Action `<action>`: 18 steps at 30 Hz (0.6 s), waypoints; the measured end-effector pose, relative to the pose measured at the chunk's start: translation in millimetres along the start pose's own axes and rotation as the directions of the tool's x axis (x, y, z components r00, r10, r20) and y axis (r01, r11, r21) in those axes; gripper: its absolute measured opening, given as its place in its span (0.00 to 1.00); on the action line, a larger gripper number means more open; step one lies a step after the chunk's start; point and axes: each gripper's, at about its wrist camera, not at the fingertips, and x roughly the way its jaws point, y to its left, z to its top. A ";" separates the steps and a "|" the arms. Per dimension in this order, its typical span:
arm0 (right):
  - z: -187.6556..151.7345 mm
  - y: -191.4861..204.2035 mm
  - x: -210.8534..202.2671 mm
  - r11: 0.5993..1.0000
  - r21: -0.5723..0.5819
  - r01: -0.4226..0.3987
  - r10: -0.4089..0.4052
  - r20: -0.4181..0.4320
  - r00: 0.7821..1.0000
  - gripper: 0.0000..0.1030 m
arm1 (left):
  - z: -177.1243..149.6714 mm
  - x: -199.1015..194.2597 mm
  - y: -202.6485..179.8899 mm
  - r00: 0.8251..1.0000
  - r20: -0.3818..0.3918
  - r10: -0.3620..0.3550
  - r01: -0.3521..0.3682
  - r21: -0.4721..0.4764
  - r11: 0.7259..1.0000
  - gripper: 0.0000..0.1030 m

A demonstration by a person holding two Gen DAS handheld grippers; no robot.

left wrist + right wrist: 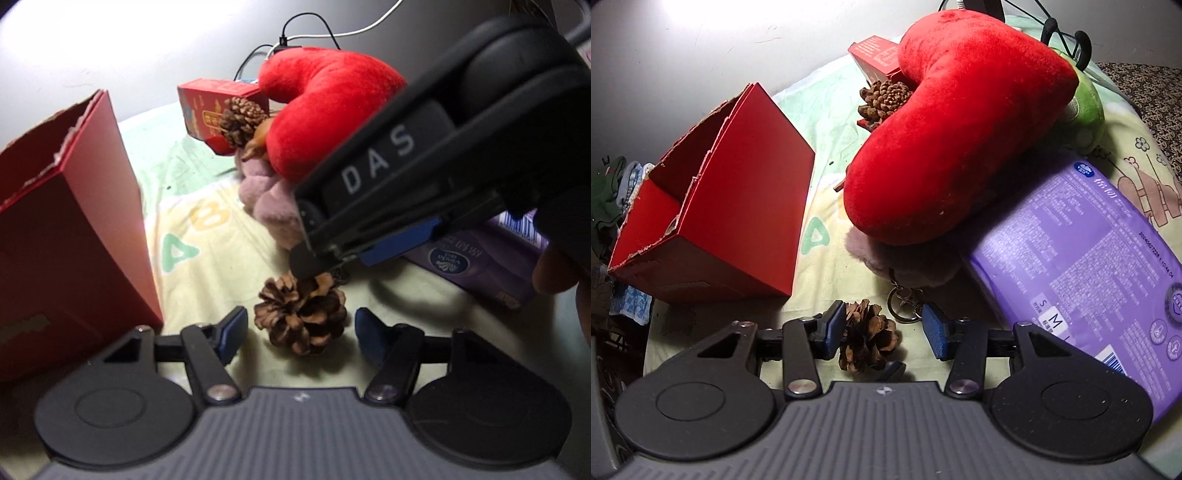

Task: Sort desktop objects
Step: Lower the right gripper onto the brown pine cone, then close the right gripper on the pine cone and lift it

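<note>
A brown pine cone (301, 317) lies on the pale printed cloth (229, 266). My left gripper (300, 332) is open, its blue pads on either side of the cone and apart from it. My right gripper (884, 332) is open around the same cone (868, 341); its left pad (834, 330) touches the cone. In the left wrist view the right gripper's body (424, 177) reaches down from the upper right, fingertip on the cone. A second pine cone (242, 120) (884, 99) sits farther back beside a red heart plush (328, 110) (960, 125).
An open torn red box (74, 236) (720, 218) stands at the left. A purple package (1082, 251) (491, 266) lies at the right. A mauve plush with a key ring (905, 299) sits under the heart. A small red carton (210, 107) and cables lie at the back.
</note>
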 end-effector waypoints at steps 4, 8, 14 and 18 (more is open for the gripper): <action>-1.5 2.8 8.2 1.000 -0.007 -0.015 0.015 -0.022 1.000 0.47 | -1.0 4.7 -4.3 1.000 0.000 0.015 -0.015 0.024 1.000 0.53; -2.9 -2.5 14.7 0.998 0.046 -0.036 0.038 -0.037 0.999 0.46 | -0.6 5.7 -3.0 1.000 -0.001 0.007 -0.007 0.019 1.000 0.52; -8.8 -6.2 8.9 0.994 0.093 -0.060 0.065 -0.053 0.996 0.38 | 1.9 -1.7 -5.9 0.999 -0.036 -0.015 0.016 0.027 1.000 0.52; -10.4 4.5 -5.4 0.996 0.069 -0.058 0.060 -0.027 0.998 0.38 | 9.4 -15.0 -7.2 0.999 -0.044 0.001 0.000 0.039 0.999 0.52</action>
